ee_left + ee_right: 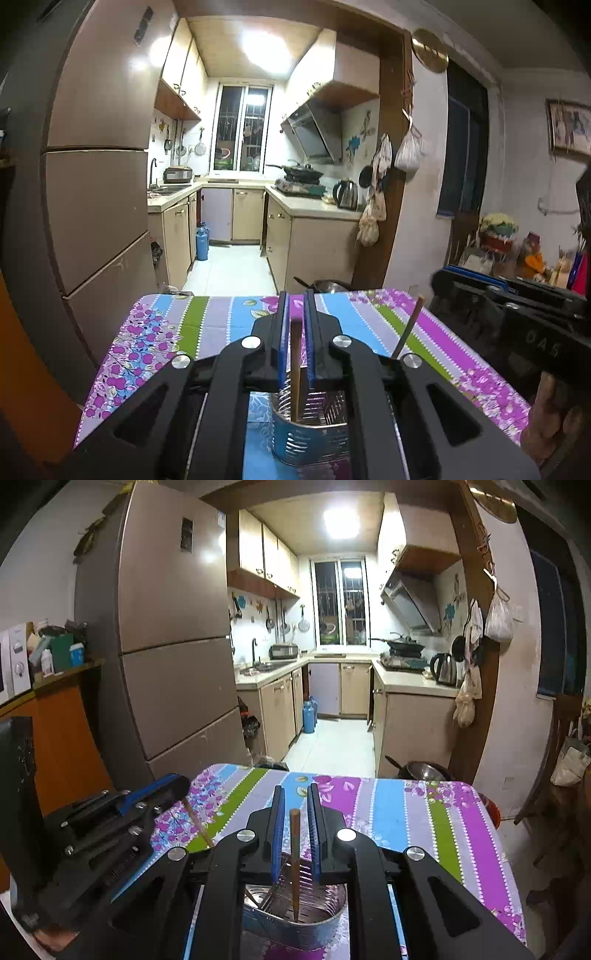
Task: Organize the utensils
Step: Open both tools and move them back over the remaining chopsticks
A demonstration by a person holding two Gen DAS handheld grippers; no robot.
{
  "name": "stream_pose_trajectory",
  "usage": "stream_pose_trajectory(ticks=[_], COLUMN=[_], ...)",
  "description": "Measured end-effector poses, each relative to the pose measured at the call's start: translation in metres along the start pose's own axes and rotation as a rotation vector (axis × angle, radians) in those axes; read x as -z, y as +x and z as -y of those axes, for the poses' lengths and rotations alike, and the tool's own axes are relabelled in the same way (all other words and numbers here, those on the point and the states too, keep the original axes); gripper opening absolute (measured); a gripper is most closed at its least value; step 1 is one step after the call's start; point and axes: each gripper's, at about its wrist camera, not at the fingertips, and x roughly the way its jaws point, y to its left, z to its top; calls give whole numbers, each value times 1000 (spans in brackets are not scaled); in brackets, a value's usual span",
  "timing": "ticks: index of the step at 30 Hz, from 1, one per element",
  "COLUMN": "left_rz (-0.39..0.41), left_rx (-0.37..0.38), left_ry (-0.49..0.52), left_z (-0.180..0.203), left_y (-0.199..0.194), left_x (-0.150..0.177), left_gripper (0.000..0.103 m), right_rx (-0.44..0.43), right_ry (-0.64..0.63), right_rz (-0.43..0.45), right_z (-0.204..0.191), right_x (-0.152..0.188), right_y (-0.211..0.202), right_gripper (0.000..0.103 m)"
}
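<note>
Left gripper (295, 314) and right gripper (295, 805): jaws narrowly parted, one upright chopstick (295, 354) between each, grip unconfirmed. Long axis vertical, tips inside holder (295, 928) directly below.

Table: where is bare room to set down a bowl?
The far half of the tablecloth is bare, from the fingertips to its far edge. It is crowded at the near edge, where the left gripper and right gripper hang over the utensil holder holding chopsticks.
</note>
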Motion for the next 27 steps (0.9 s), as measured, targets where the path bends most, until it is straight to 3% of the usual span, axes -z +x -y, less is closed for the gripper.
stream_pose_trajectory(ticks=[6,9,10,13,19,23,27], left_rz=[109,168,180,212,107,-13,-152], left_rx=[-7,-34,-46,-72,-125,-130,-135], left_ry=[-62,-79,-80,-56,28,83,68], left_z=[-29,-45,-48,-58,-52,-37,-27], left_y=[-69,-126,-139,-192,-244,-256,-255], left_x=[-18,-18,-15,3,67,130,198], left_gripper=[8,25,34,42,43,43,43], right_rx=[-33,-38,-39,-49,43,51,51], right_ry=[-18,-44,-63,-100,-176,-176,-149], right_rz=[20,42,52,71,33,-69,-147], right_z=[11,13,14,15,8,4,-3], right_x=[16,35,46,80,172,238,289], right_y=[-74,-121,-146,-199,-262,-269,-268], right_gripper=[18,36,38,45,48,48,48])
